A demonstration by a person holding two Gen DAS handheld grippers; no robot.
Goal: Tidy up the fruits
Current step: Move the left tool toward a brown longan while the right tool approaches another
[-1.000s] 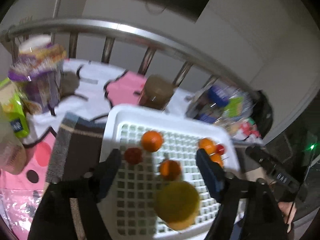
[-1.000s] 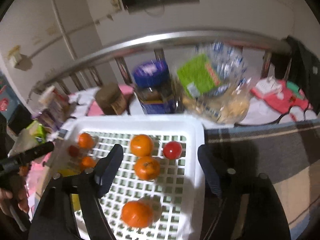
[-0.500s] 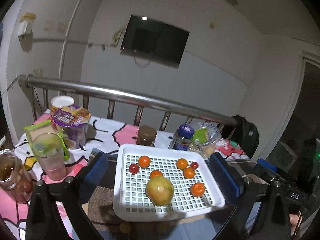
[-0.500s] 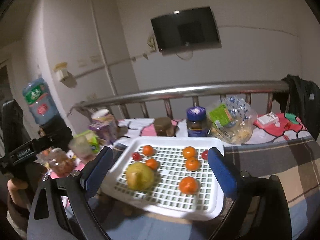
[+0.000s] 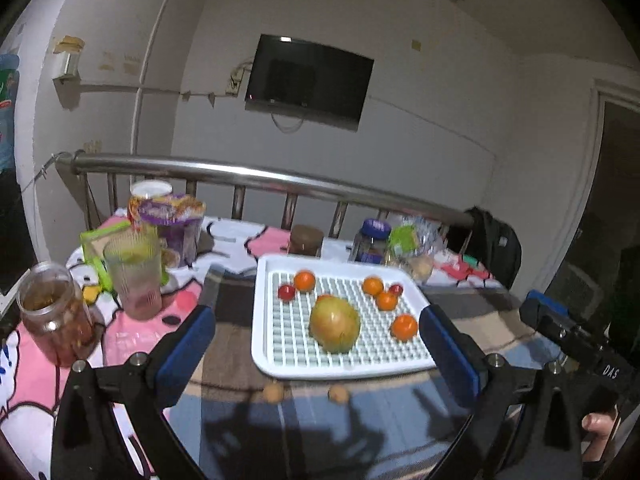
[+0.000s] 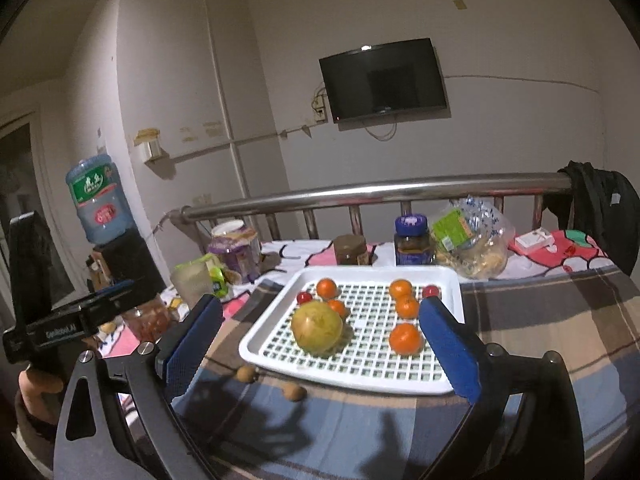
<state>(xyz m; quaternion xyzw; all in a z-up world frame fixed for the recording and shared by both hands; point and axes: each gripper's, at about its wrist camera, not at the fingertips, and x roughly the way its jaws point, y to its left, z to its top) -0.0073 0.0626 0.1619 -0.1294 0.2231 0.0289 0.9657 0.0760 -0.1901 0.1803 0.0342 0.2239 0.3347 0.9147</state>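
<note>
Both grippers, left [image 5: 316, 344] and right [image 6: 320, 344], hang back from the white tray [image 5: 264, 356] on the bed, fingers wide apart and empty, having just been opening. Pomelo [image 5: 335, 329], oranges and tomatoes lie inside. Two small brown fruits [image 5: 273, 393] remain on the blanket, probably next to collect.

The big yellow fruit [image 5: 334, 329] hides most of a small orange [image 5: 325, 298] behind it.

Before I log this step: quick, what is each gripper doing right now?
Left gripper: jaws open, nothing between them.
Right gripper: jaws open, have just been opening, holding nothing.
</note>
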